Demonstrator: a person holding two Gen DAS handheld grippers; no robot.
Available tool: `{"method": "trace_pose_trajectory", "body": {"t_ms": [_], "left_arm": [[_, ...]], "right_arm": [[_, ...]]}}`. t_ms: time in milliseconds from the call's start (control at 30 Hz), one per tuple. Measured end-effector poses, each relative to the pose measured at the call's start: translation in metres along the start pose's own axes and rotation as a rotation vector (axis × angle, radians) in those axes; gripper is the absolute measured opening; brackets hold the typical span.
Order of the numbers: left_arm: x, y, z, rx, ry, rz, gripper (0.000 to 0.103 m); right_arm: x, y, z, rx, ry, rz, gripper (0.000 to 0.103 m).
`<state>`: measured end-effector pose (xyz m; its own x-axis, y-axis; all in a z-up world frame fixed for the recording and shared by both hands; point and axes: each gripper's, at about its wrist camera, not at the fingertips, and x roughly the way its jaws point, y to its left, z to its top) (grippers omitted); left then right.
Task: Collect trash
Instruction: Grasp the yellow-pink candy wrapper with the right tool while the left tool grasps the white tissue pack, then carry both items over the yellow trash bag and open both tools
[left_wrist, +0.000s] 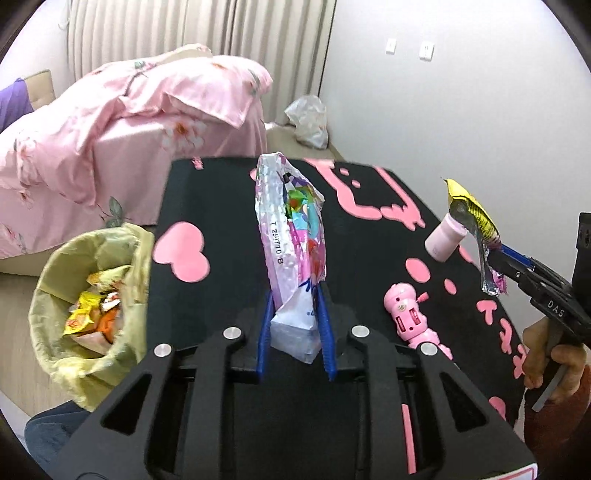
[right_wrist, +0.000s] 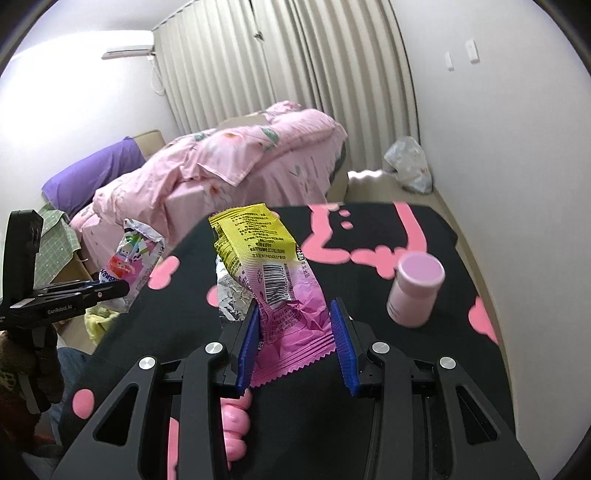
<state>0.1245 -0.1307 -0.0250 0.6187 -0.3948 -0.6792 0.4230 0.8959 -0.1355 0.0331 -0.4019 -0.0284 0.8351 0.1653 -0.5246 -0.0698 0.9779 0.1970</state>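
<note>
The left hand-held gripper is clamped on the bottom end of a white-and-pink snack wrapper, standing tall above the black tabletop; the right hand-held gripper pinches a yellow-and-pink wrapper by its crimped edge. Both point forward and down, lifted clear. The lined trash bin waits off the tabletop's left edge. Risk: these thin grips could slip and a floppy wrapper could miss the bin's mouth, or a swing could clip the pink bottle.
</note>
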Motion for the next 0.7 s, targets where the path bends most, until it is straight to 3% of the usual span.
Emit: {"method": "trace_pose_trajectory", "body": {"t_ms": [300,700], "left_arm": [[-0.049,0.037,-0.003,-0.046,-0.084,-0.001,0.022],[-0.091,0.138,-0.024,-0.21,-0.132,0.097,0.022]], "right_arm": [[-0.014,0.057,0.03,-0.105,-0.036,0.046,0.037],[0.014,0.168,0.054,-0.316,-0.023,0.114,0.036]]}}
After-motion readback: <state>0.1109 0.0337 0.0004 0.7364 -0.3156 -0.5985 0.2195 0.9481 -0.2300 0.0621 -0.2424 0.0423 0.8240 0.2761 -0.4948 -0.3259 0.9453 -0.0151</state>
